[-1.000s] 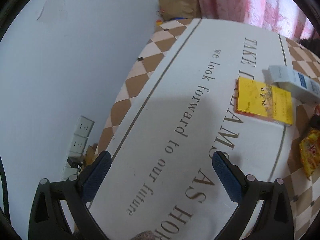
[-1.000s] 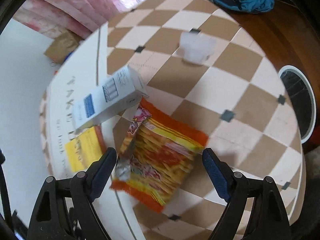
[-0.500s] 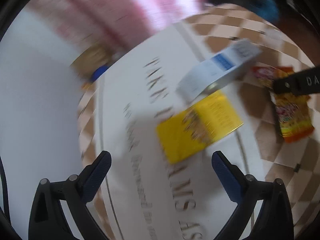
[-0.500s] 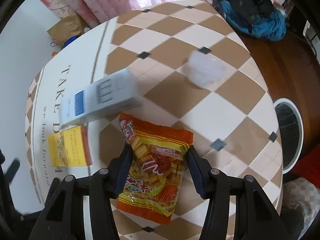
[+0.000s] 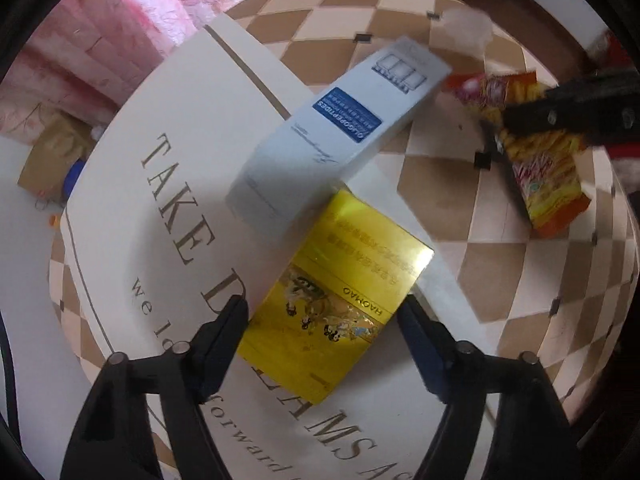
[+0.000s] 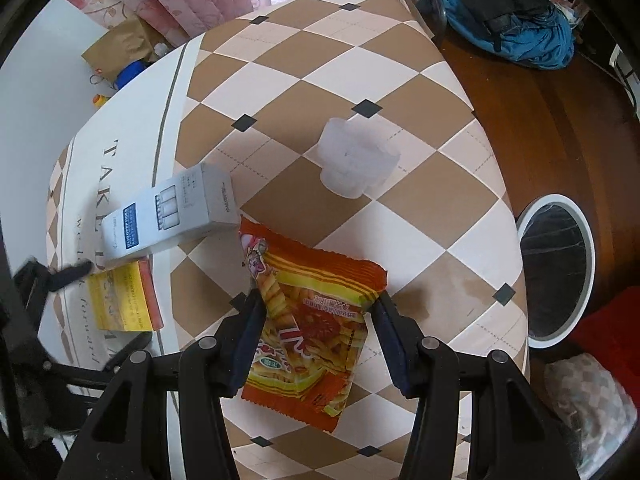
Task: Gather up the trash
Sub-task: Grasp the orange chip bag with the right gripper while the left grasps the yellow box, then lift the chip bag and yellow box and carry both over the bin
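The right tongs [image 6: 316,320] sit closed around the orange snack bag [image 6: 310,328], one pad pressed to each long edge, so the bag's long axis runs straight out ahead of them, its crimped top end pointing away toward the clear plastic tub [image 6: 358,162] further out on the checked worktop [image 6: 420,216]. The near end of the bag hangs past the pads, toward the camera. Beyond the worktop's edge to the right of these tongs stands a white-rimmed bin [image 6: 558,266] lined in black. The left tongs [image 5: 324,312] are spread about as wide as the yellow carton [image 5: 340,304] lying between them; the left pad looks to touch its edge, the right pad is just beside it, and I cannot tell whether they actually grip. The carton lies flat, its long axis running ahead and slightly right, its near end partly cut off behind the left finger. Just ahead of it the white and blue box [image 5: 340,136] lies slanted, its far end pointing up to the right, its near corner meeting the carton. In the left view the snack bag is blurred and half covered by the black body of the right tongs.
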Available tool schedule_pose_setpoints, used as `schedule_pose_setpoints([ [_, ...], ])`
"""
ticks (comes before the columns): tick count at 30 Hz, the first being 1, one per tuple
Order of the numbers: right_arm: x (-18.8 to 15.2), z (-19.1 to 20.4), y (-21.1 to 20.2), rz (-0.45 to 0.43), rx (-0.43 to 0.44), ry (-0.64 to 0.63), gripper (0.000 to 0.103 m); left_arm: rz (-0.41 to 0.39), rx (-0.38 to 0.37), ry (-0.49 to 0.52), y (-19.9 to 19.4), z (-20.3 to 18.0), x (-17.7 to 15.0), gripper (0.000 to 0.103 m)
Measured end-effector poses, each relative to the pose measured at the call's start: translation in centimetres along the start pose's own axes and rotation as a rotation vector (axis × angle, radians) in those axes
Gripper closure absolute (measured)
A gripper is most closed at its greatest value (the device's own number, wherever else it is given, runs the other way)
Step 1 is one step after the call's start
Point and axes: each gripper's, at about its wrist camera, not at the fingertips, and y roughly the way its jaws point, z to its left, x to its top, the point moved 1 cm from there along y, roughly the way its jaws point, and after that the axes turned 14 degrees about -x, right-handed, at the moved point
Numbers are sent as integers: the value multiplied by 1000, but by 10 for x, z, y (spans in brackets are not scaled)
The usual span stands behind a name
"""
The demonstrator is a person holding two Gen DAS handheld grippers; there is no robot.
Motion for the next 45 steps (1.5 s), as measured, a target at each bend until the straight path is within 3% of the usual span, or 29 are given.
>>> schedule_pose_setpoints([
  [3,-1,-1,2,3,-1,1,46,2,18,-43,1,-9,-1,32],
  [5,-3,1,6,19,3,9,30,-1,12,-165,1,-10,-7,33],
  [7,-6,0,10,21,1,16,22,5,23,-329,2,-2,-18,33],
  [10,-11,3,11,-13,-6,9,18,-76,-7,-540,-6,9,-35,33],
  [14,-16,11,10,-45,-35,-3,15,-179,10,-692,-10,18,-60,33],
  [18,-22,19,8,-72,-65,-25,15,-191,95,-643,-5,16,-60,24],
  [20,-24,22,7,-85,-77,-36,16,-199,123,-595,-4,11,-58,25],
  [22,-28,26,7,-103,-100,-67,16,-216,144,-552,-3,6,-57,28],
  [24,-35,31,4,-123,-126,-95,19,-240,103,-549,-2,4,-53,44],
  [29,-52,34,-8,-189,-113,-154,48,-254,120,-590,2,-5,-61,44],
  [31,-55,34,-12,-196,-106,-160,51,-277,119,-615,-1,-29,-66,44],
  [38,-80,21,-34,-254,-54,-145,53,-396,200,-672,-48,-63,-82,44],
  [45,-106,-16,-69,-362,12,-112,53,-496,244,-634,-89,-102,-80,44],
])
